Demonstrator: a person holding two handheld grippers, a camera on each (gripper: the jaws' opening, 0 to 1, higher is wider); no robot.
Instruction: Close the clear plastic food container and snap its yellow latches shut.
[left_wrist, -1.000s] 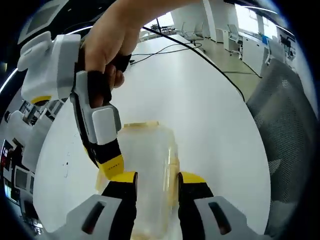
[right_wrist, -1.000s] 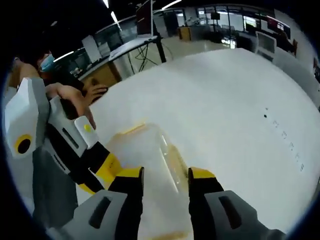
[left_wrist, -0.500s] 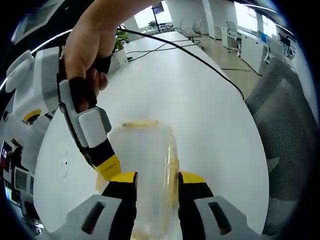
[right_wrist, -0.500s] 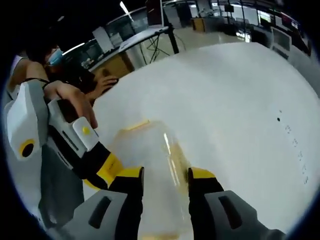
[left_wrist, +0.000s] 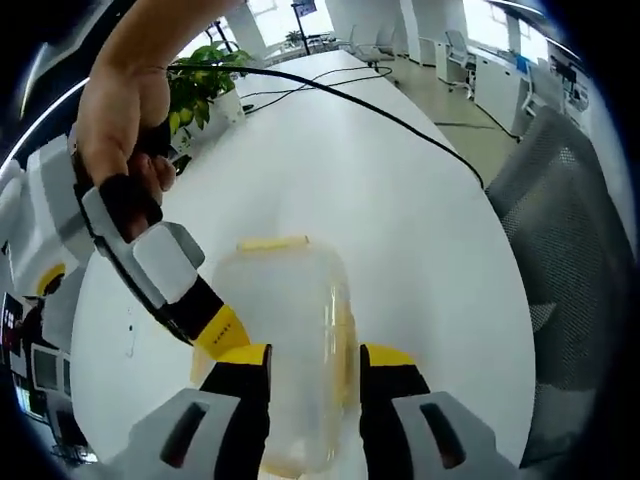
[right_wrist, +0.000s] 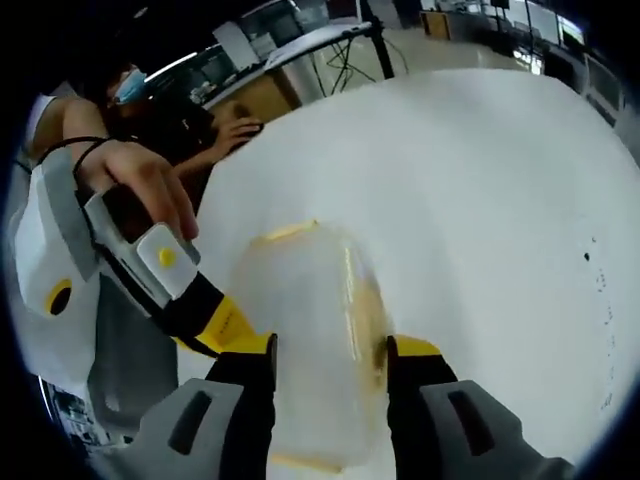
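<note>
Clear food container (left_wrist: 285, 345) on white table (left_wrist: 400, 220) (contents seemingly none).

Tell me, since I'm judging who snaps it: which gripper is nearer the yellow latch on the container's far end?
Cannot tell; roughly equal. The left gripper and right gripper both straddle the clear container at its near end, away from the far yellow latch.
</note>
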